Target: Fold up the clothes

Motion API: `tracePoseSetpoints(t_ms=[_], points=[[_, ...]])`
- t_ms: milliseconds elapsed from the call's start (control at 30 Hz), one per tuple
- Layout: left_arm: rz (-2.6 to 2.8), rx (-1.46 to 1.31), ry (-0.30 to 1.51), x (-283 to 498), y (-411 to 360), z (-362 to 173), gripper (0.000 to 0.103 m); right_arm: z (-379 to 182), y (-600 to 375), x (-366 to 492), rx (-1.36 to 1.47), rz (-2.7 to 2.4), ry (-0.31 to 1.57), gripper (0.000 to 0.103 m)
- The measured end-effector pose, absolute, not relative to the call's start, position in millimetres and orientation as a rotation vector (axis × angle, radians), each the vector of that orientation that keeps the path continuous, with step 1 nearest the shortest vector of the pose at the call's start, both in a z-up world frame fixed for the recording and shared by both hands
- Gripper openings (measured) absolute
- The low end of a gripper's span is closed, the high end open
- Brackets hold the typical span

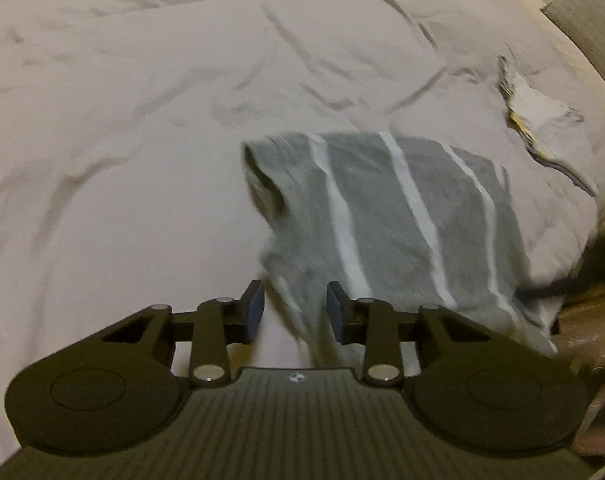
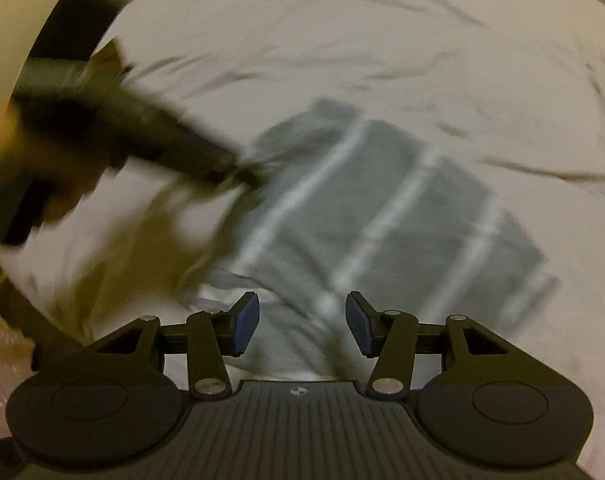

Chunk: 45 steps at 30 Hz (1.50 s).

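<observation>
striped garment on bed | left tool wide | right tool wide, blurred view

Bed: wide bare sheet left of and beyond the striped garment, passable. Obstructions: crumpled paper and grey pillow at far right.
</observation>
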<state>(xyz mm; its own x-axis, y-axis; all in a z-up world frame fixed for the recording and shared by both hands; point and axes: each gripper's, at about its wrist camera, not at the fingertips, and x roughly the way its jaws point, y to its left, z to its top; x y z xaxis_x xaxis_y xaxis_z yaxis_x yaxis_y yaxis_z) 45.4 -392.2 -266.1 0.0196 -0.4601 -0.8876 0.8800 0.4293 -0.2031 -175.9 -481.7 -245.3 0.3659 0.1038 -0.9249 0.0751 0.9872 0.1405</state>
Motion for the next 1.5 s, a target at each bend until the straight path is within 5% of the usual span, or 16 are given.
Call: tracePoseSetpoints(t_ms=[233,267,367,767,1067,1133,1267,1333,1500], points=[[-0.996,0.468,1.065,80,-345,-231,0.037,-294,-430,-121,0.137,-0.019,1.173,0.049],[-0.996,0.469,1.066,79,-341,-231,0.037,-301,-429,-115,0.123,-0.041,1.192,0.043],[-0.995,0.472,1.070,76,-330,-232,0.037,-294,-442,-115,0.151,-0.085,1.206,0.000],[-1.178,0.496,1.032,42,-375,-254,0.061,-148,-573,-214,0.225,-0.381,1.023,0.000],[-1.252,0.593,0.956,11,-457,-267,0.066,-147,-657,-219,0.196,-0.368,1.021,0.000],[-1.254,0.625,0.939,3,-475,-268,0.059,-151,-674,-215,0.190,-0.340,1.022,0.000],[-1.229,0.667,0.939,1,-513,-270,0.010,-151,-722,-197,0.166,-0.287,1.003,0.000],[-1.213,0.656,0.944,10,-523,-265,0.002,-152,-744,-184,0.148,-0.263,0.987,0.000],[-1.173,0.629,0.957,33,-547,-252,0.001,-160,-783,-154,0.113,-0.251,0.956,0.000]])
